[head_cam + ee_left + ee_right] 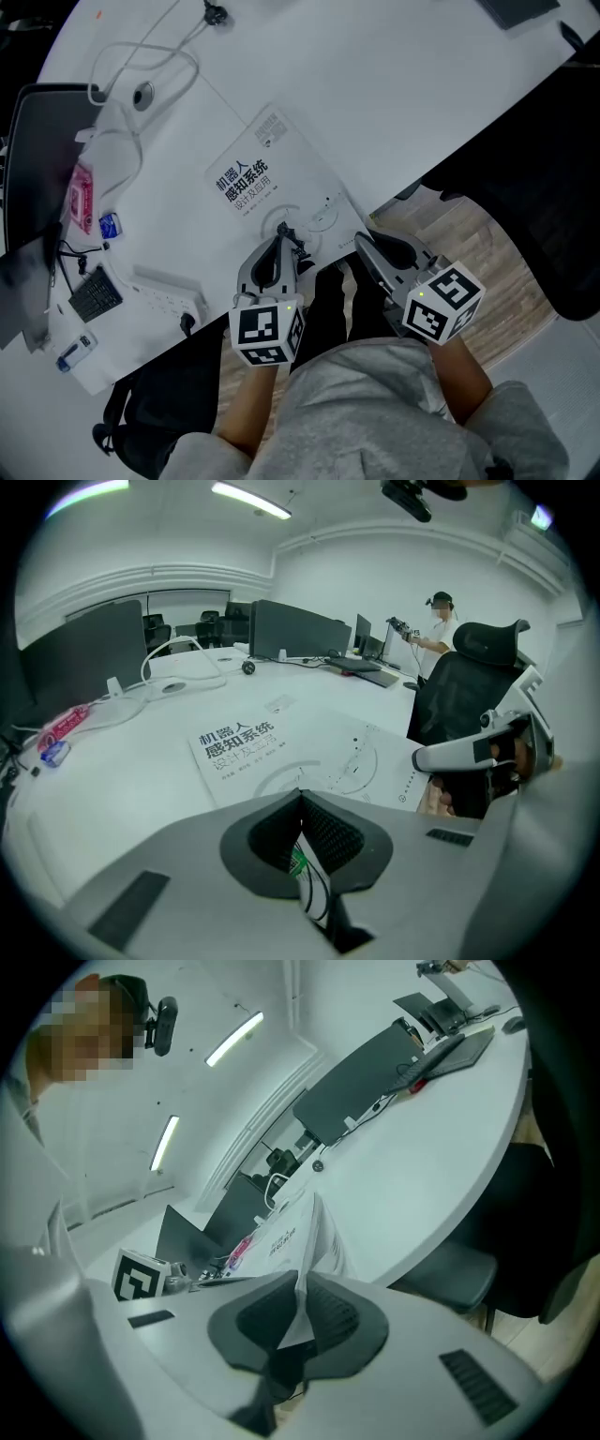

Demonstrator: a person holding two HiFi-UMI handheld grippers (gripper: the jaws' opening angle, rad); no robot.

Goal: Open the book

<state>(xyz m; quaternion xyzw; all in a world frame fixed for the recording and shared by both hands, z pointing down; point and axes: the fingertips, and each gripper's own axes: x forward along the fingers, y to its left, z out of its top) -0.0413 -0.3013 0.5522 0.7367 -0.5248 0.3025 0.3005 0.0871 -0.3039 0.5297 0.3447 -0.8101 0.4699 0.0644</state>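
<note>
A white book [272,173] with dark printed characters lies closed on the white table [394,84], near its front edge. My left gripper [284,232] is shut, its tips resting on the cover's near part; in the left gripper view the jaws [300,794] meet with nothing between them. My right gripper [361,239] is at the book's near right corner. In the right gripper view its jaws [302,1283] pinch the thin edge of the book's cover [309,1232], which rises between the pads. The right gripper also shows in the left gripper view [450,754].
White cables and a round puck [142,94] lie at the table's back left, with a pink packet [80,197], a power strip [169,291] and a dark monitor [28,159] at left. A black chair [525,206] stands right. A person [436,630] stands far off.
</note>
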